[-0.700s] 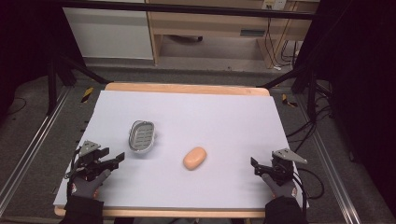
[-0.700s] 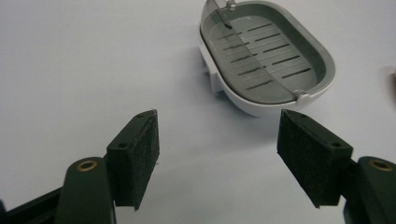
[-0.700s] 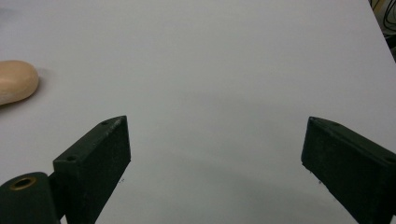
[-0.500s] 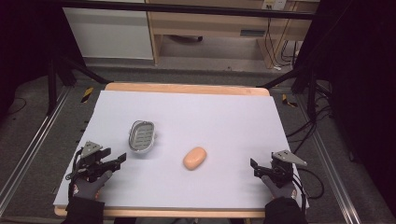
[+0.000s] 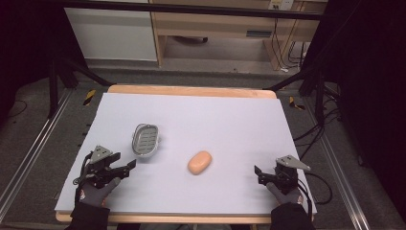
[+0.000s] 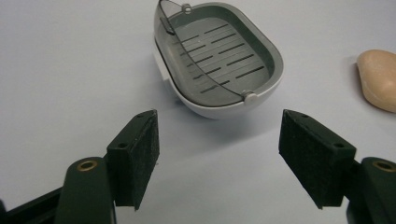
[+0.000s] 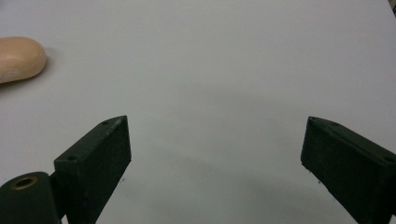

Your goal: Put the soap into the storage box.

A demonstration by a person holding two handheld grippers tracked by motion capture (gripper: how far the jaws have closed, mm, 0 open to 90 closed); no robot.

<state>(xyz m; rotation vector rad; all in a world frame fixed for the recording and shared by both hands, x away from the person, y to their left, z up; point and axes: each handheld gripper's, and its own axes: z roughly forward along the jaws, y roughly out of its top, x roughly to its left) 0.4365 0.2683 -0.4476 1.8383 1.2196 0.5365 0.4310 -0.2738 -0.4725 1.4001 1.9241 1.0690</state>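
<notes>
On the bench (image 5: 230,115), near its front-left, the left claw (image 5: 125,167) sits w/ jaws wide, holding nothing. Soap dish (image 5: 145,139) lies just ahead & slightly right of it, close, not touching; its long axis runs roughly front-to-back, tilted a bit. Left gripper view puts the dish (image 6: 219,60) between and beyond the pads, so a straight push fwd looks like the approach. Soap (image 5: 199,162) lies mid-bench, apart from the dish, long axis slanted. Right claw (image 5: 258,173) also wide, empty, at front-right; soap is well to its left (image 7: 18,58), cut off at frame edge. Left hand is nearer the dish. Dish underside not visible.
</notes>
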